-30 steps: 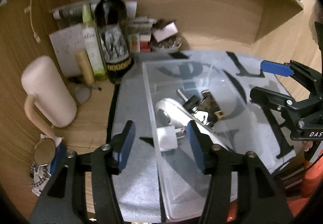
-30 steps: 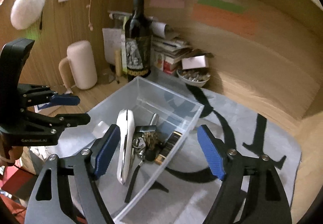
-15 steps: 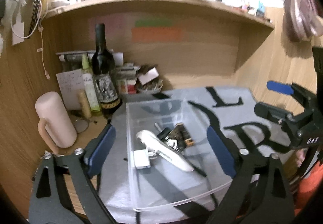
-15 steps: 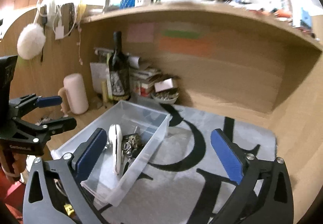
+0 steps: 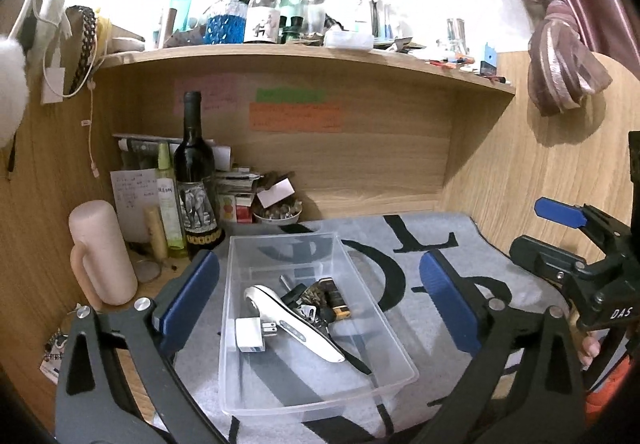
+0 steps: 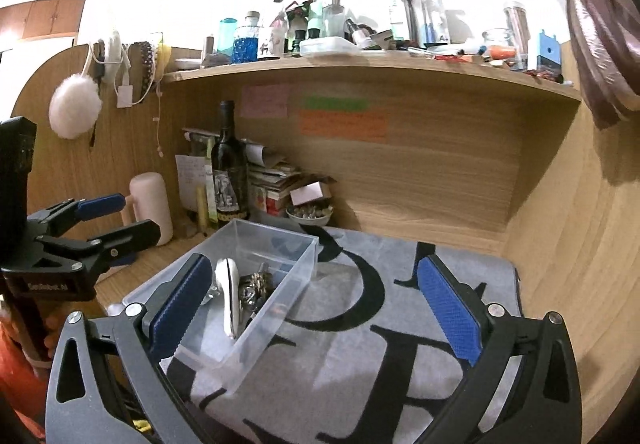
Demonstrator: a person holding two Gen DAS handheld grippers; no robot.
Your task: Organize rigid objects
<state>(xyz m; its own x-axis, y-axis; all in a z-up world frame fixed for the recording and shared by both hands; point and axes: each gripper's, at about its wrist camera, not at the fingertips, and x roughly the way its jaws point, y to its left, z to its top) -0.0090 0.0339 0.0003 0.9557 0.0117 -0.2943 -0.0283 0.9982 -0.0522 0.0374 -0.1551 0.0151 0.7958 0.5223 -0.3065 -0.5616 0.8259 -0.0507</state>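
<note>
Both grippers have pulled back and tilted up since a second ago, so the shelf now shows. Nearest, the left gripper [image 5: 320,308] is opening, its blue pads wide with nothing pinched; the right gripper [image 6: 316,308] stands spread and empty. Between them on the grey lettered mat [image 6: 360,356] sits the clear plastic bin [image 5: 280,400], holding a white handled tool [image 5: 296,332], a white plug adapter [image 5: 250,336] and dark keys. Beyond stands a dark wine bottle [image 5: 196,179].

A home desk nook: cluttered shelf [image 5: 304,55], wine bottle [image 5: 196,179], curtain [image 5: 560,55].
</note>
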